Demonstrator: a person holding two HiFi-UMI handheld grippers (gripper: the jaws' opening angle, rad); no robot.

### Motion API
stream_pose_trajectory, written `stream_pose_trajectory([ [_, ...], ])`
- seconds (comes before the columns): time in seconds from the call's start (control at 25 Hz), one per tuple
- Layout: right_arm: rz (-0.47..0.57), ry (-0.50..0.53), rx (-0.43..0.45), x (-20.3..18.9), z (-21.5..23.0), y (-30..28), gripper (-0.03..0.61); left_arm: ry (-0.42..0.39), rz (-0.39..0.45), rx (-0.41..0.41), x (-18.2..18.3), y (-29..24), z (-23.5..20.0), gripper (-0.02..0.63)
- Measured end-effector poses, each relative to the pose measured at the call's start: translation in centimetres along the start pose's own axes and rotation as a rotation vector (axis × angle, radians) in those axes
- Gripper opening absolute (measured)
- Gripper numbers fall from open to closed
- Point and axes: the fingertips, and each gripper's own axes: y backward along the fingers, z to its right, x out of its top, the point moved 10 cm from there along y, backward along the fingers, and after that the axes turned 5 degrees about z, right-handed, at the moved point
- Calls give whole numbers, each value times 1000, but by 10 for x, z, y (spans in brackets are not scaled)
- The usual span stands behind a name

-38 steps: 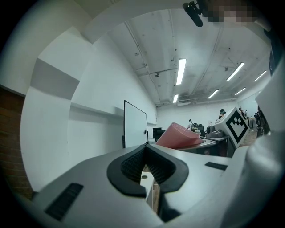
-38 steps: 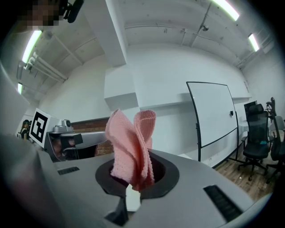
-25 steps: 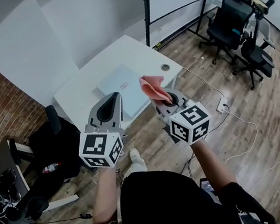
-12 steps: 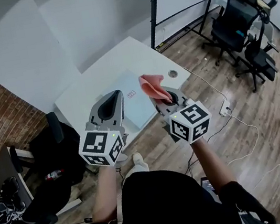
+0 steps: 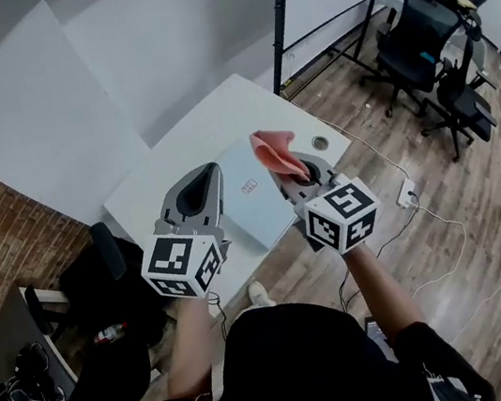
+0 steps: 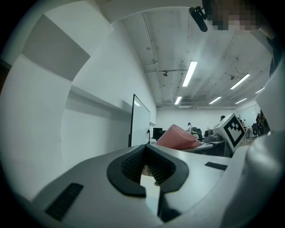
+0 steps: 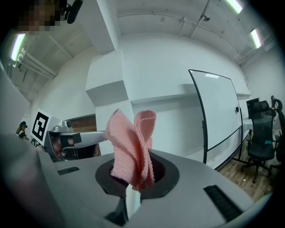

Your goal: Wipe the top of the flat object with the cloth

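The cloth (image 7: pixel 131 149) was pink fabric with a coarse, open knit. The right gripper (image 7: pixel 133 180) and left gripper (image 6: pixel 149 171) had smooth, matt grey plastic shells. The left one's fingers (image 6: pixel 132 164) were lined with black ribbed pads. The desk (image 5: pixel 209 121) had a smooth white top, and the flat object (image 5: pixel 250 206) looked pale, smooth and matt. The floor (image 5: pixel 439 192) was wood-grain planking, and a wall (image 5: pixel 1 246) was rough red brick.

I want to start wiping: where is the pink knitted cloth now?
In the head view the pink knitted cloth is clamped in the right gripper, right of centre, seen against the pale flat panel on the white table.
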Motion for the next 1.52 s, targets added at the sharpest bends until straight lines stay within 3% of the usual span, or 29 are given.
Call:
stream_pose_trajectory([
  [0.44, -21, 5, -45, 0, 0, -59, 44, 42, -52, -92, -17, -20, -55, 12],
  [0.92, -109, -4, -98, -32, -5, -97, 44, 122, -106, -150, -57, -24, -101, 12],
  [1.52, -217, -98, -204, -89, 42, -84, 44, 130, -259, -263, -135, -58, -91, 12],
])
